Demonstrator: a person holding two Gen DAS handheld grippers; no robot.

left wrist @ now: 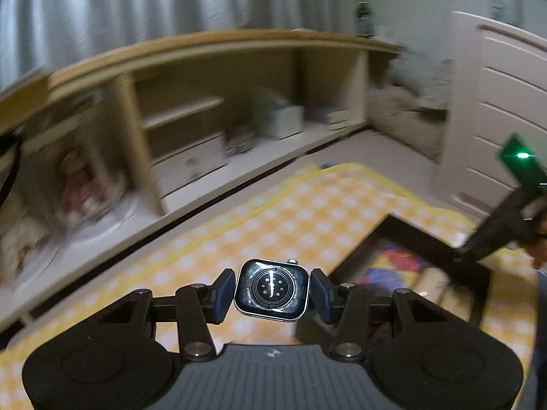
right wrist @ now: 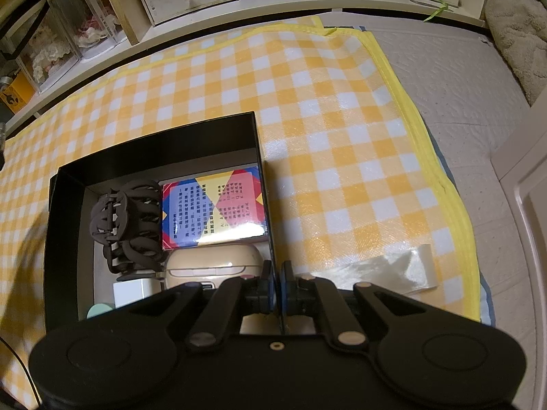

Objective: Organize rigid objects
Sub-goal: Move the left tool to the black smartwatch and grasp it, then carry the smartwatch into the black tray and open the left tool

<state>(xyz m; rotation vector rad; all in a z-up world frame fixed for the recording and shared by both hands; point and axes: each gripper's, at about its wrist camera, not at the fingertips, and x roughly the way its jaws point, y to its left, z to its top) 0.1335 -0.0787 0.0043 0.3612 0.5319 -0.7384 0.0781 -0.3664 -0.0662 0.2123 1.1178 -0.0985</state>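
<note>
Watch body [left wrist: 272, 288] sits clamped between the 2 blue pads [left wrist: 224, 290] of your left gripper [left wrist: 272, 290], strapless, its sensor back turned to the camera and its crown at the upper right. You hold it in the air above the yellow-checked mat [left wrist: 290, 212], with the black box [left wrist: 427, 242] lying lower right of it. The background shelving is blurred.

Your right gripper [right wrist: 277, 288] has its jaws pressed together on the right wall of the black box [right wrist: 154, 143], one finger inside and one outside. Inside the box you can see a dark claw hair clip [right wrist: 126, 222] at the left, a colourful printed card box [right wrist: 213, 210] beside it, a beige earbud case [right wrist: 213, 266] nearer the gripper, a white block [right wrist: 131, 292] and a mint-green round piece [right wrist: 99, 311] partly hidden. A clear plastic wrapper [right wrist: 386, 268] lies on the mat just right of the box.
</note>
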